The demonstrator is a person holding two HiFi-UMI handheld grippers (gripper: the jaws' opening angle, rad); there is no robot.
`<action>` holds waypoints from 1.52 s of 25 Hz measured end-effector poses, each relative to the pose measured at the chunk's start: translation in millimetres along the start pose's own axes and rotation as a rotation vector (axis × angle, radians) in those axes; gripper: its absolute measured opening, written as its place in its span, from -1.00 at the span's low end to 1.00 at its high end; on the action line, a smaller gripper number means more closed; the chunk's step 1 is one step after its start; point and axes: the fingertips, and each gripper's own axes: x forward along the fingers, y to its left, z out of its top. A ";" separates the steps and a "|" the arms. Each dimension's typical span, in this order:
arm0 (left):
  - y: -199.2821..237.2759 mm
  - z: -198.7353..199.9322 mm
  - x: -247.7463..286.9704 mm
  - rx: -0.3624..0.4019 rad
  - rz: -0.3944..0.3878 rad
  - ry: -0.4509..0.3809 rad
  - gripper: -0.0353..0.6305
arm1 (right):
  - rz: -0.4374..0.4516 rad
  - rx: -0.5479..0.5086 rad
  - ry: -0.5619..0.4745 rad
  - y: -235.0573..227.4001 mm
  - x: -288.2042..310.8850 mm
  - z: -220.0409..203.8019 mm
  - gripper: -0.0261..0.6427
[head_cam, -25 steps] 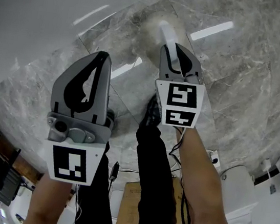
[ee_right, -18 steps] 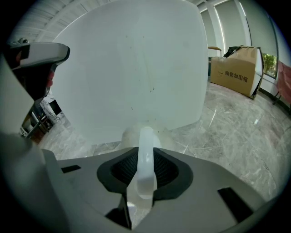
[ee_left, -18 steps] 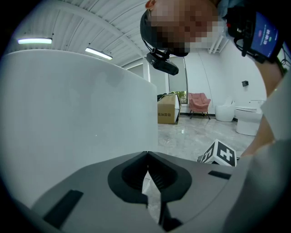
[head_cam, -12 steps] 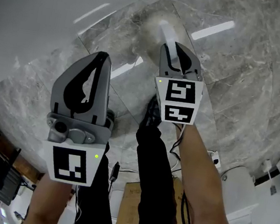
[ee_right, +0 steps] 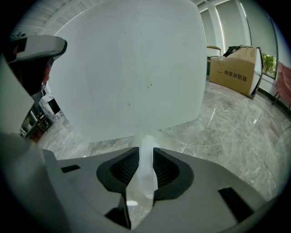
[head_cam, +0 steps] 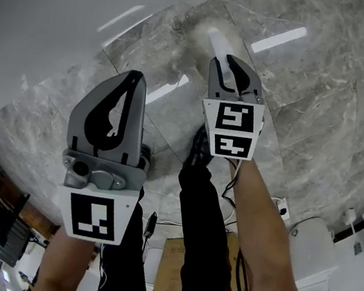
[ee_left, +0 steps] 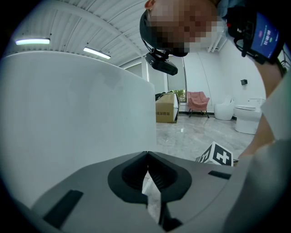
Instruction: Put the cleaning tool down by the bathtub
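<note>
Tool (head_cam: 217, 45) is between the jaws of the right gripper (head_cam: 230, 64). It is a white handle, and its long axis runs along the gripper, away from the person and down toward the floor (head_cam: 323, 94). In the head view the handle goes up and a little to the left from the jaw tips. Its far end is a pale, blurred head close to the foot of the bathtub (head_cam: 53, 9); whether the head touches the floor, I cannot tell. The jaws of the right gripper have just been opening, but in its own view the pads lie against the handle on both sides. The left gripper (head_cam: 134, 76) is beside the right one, apart from the tool, with its jaw tips together and nothing between them. It faces the white bathtub wall.
</note>
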 end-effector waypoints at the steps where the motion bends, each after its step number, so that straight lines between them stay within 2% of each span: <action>1: 0.1 -0.7 0.0 0.000 0.000 0.001 -0.85 | 0.000 0.003 0.000 -0.3 1.0 -0.4 -0.59; 4: 0.7 -1.1 -0.1 0.001 0.001 0.004 -0.84 | 0.004 0.012 0.004 0.7 2.8 -1.0 -0.51; 10: -3.6 12.7 2.0 0.003 -0.010 -0.015 -0.84 | -0.001 0.026 -0.005 0.5 -8.9 4.0 -0.51; 19: -15.5 63.5 -8.6 0.009 -0.032 -0.076 -0.85 | -0.024 0.058 -0.081 4.6 -61.3 43.6 -0.54; 24: -16.4 114.6 -21.0 0.004 -0.040 -0.143 -0.84 | -0.060 0.104 -0.178 8.4 -122.9 91.8 -0.58; 28: -15.7 157.0 -34.4 0.004 -0.054 -0.193 -0.84 | -0.085 0.137 -0.306 13.3 -181.4 139.9 -0.64; 30: -14.5 178.1 -41.9 0.005 -0.056 -0.217 -0.85 | -0.090 0.131 -0.374 19.1 -210.8 164.2 -0.68; 32: -13.5 198.7 -49.4 0.008 -0.060 -0.239 -0.84 | -0.092 0.118 -0.398 26.6 -239.7 181.6 -0.72; 36: -13.8 237.0 -66.6 0.015 -0.064 -0.272 -0.84 | -0.138 0.113 -0.489 33.9 -294.1 216.6 -0.87; 38: -17.7 253.6 -75.1 0.021 -0.071 -0.288 -0.85 | -0.158 0.116 -0.526 35.6 -316.6 228.6 -0.88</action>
